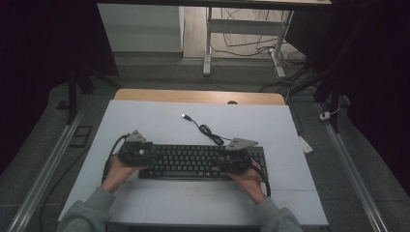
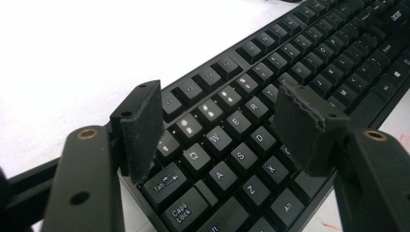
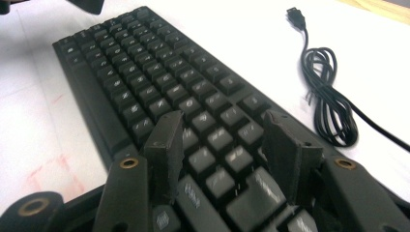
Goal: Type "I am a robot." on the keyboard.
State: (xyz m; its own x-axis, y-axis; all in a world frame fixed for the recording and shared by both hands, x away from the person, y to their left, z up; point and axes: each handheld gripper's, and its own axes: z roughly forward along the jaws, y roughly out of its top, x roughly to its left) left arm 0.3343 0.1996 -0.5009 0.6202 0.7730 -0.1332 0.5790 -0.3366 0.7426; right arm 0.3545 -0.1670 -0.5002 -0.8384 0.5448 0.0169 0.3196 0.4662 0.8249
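Both hands come in from the near edge, the left gripper (image 1: 145, 153) and right gripper (image 1: 228, 159) hovering over opposite ends of the black keyboard (image 1: 200, 162), jaws spread and grasping nothing. It lies flat mid-table on the white mat (image 1: 159, 200), its cable (image 1: 208, 130) coiled behind, unplugged. No hold on it looks established yet.

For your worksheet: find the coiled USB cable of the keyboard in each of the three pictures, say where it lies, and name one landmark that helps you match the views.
High view: the USB cable lies on the white mat, just beyond the keyboard's far edge, plug toward the table's back.
Left gripper view: the cable is not in it.
Right gripper view: the cable coils at the right, beside the keyboard, plug at the top.
Shared landmark: the black keyboard.
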